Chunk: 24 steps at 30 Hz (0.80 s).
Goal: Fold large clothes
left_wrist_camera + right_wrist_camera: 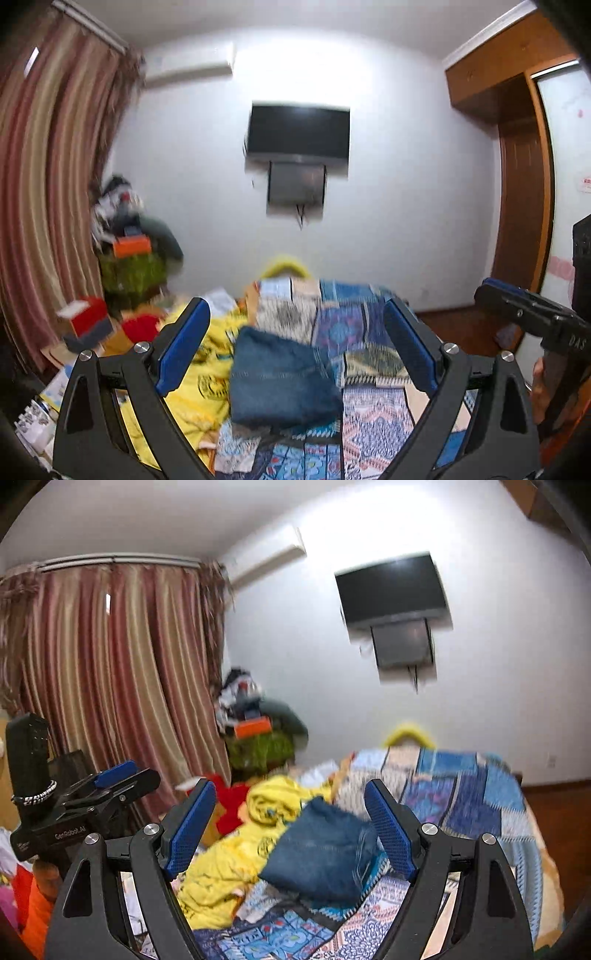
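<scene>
A folded pair of blue jeans (282, 380) lies on the patchwork bedspread (373, 424); it also shows in the right wrist view (325, 853). A crumpled yellow garment (207, 376) lies to its left, also seen in the right wrist view (229, 867). My left gripper (295, 343) is open and empty, held above the bed with the jeans between its fingers' line of sight. My right gripper (291, 823) is open and empty, also above the bed. The right gripper appears at the right edge of the left view (532, 314); the left gripper appears at the left of the right view (110, 779).
A striped curtain (110, 664) hangs at the left. A pile of boxes and clothes (258, 731) stands in the corner. A wall-mounted TV (299, 133) faces the bed. A wooden wardrobe (517, 147) stands at the right. Red items (140, 326) lie beside the bed.
</scene>
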Motion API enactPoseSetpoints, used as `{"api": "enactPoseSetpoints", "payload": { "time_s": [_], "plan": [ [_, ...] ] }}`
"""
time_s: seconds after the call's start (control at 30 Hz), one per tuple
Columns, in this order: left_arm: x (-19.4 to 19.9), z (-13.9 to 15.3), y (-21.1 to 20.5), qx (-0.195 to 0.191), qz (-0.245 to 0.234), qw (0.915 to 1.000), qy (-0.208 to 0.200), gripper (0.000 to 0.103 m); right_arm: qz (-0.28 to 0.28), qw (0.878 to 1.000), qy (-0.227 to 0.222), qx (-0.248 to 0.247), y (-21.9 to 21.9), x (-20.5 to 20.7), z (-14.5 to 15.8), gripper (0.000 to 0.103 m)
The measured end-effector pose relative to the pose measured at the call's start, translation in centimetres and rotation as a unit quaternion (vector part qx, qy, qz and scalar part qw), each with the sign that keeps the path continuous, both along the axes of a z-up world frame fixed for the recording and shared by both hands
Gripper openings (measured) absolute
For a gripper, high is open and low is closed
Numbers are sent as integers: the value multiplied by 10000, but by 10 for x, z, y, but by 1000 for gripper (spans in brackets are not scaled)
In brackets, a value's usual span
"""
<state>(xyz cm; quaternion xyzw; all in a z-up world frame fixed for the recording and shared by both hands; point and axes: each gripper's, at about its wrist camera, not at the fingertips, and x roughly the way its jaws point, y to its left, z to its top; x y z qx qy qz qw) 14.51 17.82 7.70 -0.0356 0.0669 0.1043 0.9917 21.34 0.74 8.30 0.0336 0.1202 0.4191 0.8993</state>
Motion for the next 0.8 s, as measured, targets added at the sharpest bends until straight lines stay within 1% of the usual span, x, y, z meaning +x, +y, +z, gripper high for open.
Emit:
{"api": "enactPoseSetpoints", "payload": {
  "time_s": [0.03,0.13,0.2,0.27,0.3,0.37,0.43,0.57,0.8],
  "plan": [
    [-10,2,-8,66,58,9999,-126,96,-7,10000,-89,31,-2,-6,0,80],
    [-29,1,-24,142,142,9993,-310,96,-105,9990,-427,22,-2,-27,4,80],
    [-37,-3,-29,184,238,9989,-371,96,-168,9986,-500,30,-1,-32,2,80],
    [-42,-8,-34,206,345,9984,-404,97,-217,9985,-490,85,-3,-38,0,85],
    [-44,-11,-35,182,369,9984,-397,101,-268,9984,-496,104,-3,-37,-1,88],
    [-45,-15,-36,166,394,9985,-350,102,-406,9977,-528,91,-3,-38,-4,100],
    [-47,-19,-39,222,482,9981,-309,102,-550,9971,-520,105,-7,-40,-6,103],
    [-45,-23,-40,255,518,9980,-267,102,-803,9958,-448,56,-13,-40,-7,103],
    [-44,-29,-39,135,486,9985,-215,102,-873,9956,-344,-1,-17,-41,-13,103]
  ]
}}
